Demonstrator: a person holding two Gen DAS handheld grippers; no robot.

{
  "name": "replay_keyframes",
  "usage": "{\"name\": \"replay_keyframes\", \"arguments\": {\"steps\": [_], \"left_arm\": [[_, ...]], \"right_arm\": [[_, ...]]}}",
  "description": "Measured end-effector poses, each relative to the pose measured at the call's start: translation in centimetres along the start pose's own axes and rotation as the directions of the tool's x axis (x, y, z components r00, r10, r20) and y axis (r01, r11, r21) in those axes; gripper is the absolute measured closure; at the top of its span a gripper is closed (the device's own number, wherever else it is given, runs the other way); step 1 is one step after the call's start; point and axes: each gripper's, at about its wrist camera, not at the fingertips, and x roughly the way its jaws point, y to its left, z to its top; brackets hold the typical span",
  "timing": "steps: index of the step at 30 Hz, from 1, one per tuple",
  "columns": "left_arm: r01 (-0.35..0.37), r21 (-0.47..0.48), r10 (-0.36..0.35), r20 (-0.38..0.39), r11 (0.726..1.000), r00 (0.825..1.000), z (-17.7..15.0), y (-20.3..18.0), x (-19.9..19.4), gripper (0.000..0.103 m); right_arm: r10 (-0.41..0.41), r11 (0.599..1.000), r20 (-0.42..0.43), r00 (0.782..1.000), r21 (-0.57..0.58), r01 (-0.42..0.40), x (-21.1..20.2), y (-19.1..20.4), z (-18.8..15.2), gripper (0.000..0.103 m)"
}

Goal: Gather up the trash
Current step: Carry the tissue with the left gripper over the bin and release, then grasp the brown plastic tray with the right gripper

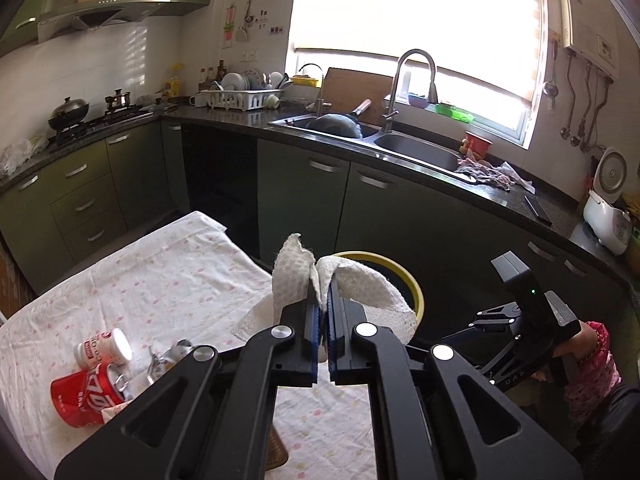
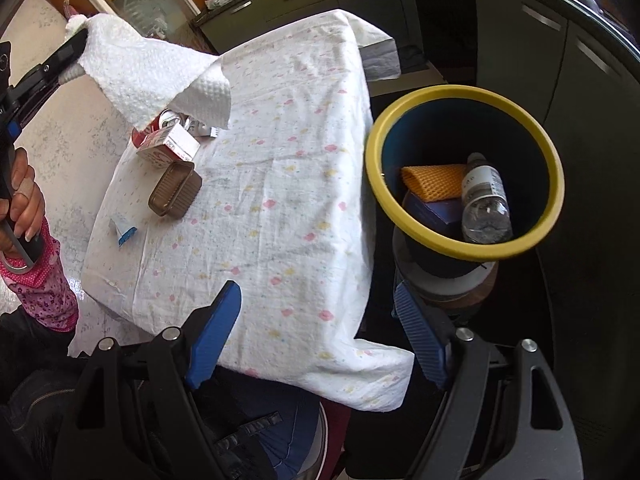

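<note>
My left gripper (image 1: 323,304) is shut on a white paper towel (image 1: 360,288) and holds it in the air above the table, short of the bin; the towel also shows in the right wrist view (image 2: 160,76). The yellow-rimmed dark bin (image 2: 460,240) stands off the table's right edge and holds a plastic bottle (image 2: 486,200), an orange foam net (image 2: 434,182) and a dark box. My right gripper (image 2: 316,336) is open and empty, low over the table's near edge. A red can (image 1: 86,396), a small white bottle (image 1: 106,348), a small carton (image 2: 168,146) and a brown tray (image 2: 176,194) lie on the table.
The table carries a white flowered cloth (image 2: 280,200). A small blue-and-white wrapper (image 2: 124,232) lies near its left edge. A dark kitchen counter with a sink (image 1: 416,148) and green cabinets runs behind the table. The right gripper body shows at the right in the left wrist view (image 1: 524,320).
</note>
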Motion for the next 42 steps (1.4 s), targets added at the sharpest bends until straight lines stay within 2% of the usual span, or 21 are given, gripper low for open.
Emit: {"name": "replay_keyframes", "arguments": {"steps": [4, 10, 18, 20, 22, 24, 27, 30, 34, 38, 42], "left_arm": [[0.043, 0.028, -0.043, -0.023, 0.999, 0.999, 1.9, -2.5, 3.7, 0.099], [0.085, 0.040, -0.081, -0.093, 0.996, 0.992, 3.8, -5.4, 11.5, 0.099], [0.072, 0.018, -0.068, -0.190, 0.997, 0.979, 3.8, -7.0, 22.3, 0.099], [0.048, 0.012, -0.045, -0.219, 0.999, 0.975, 3.3, -6.9, 24.1, 0.085], [0.026, -0.009, -0.028, -0.239, 1.000, 0.971, 2.6, -6.8, 24.9, 0.041], [0.018, -0.007, -0.019, -0.227, 1.000, 0.974, 2.0, -6.9, 24.1, 0.029], [-0.002, 0.030, 0.008, -0.184, 1.000, 0.983, 1.8, -7.2, 21.2, 0.023], [-0.010, 0.023, 0.013, -0.117, 1.000, 0.993, 1.8, -6.2, 16.5, 0.017], [-0.071, -0.004, 0.071, -0.018, 0.997, 0.997, 1.0, -3.9, 9.1, 0.011], [-0.162, -0.078, 0.166, 0.040, 0.984, 0.985, -0.9, -0.4, 2.5, 0.008], [-0.269, -0.161, 0.279, 0.039, 0.949, 0.960, -4.6, 3.6, -2.8, 0.006]], "right_arm": [[-0.002, 0.998, 0.030, 1.000, 0.057, 0.000, -1.0, -2.4, -1.2, 0.027], [0.011, 0.992, 0.057, 0.998, 0.126, -0.018, -1.6, -5.7, -2.9, 0.027], [0.011, 0.980, 0.082, 0.997, 0.196, -0.027, -2.4, -8.6, -4.5, 0.025], [0.013, 0.978, 0.088, 0.996, 0.207, -0.031, -2.5, -9.0, -4.8, 0.024], [0.013, 0.977, 0.088, 0.996, 0.210, -0.031, -2.5, -9.3, -5.0, 0.024], [0.014, 0.977, 0.084, 0.996, 0.210, -0.031, -2.3, -9.2, -5.1, 0.024], [0.015, 0.978, 0.075, 0.997, 0.205, -0.030, -1.9, -8.8, -4.9, 0.024], [0.022, 0.982, 0.063, 0.998, 0.184, -0.033, -1.5, -8.0, -4.4, 0.024], [0.028, 0.991, 0.036, 0.999, 0.133, -0.033, -0.5, -6.0, -3.2, 0.024], [0.028, 0.998, -0.003, 1.000, 0.051, -0.028, 0.9, -2.7, -1.4, 0.024], [0.037, 0.997, -0.055, 0.998, -0.068, -0.040, 2.8, 1.7, 0.7, 0.024]]}}
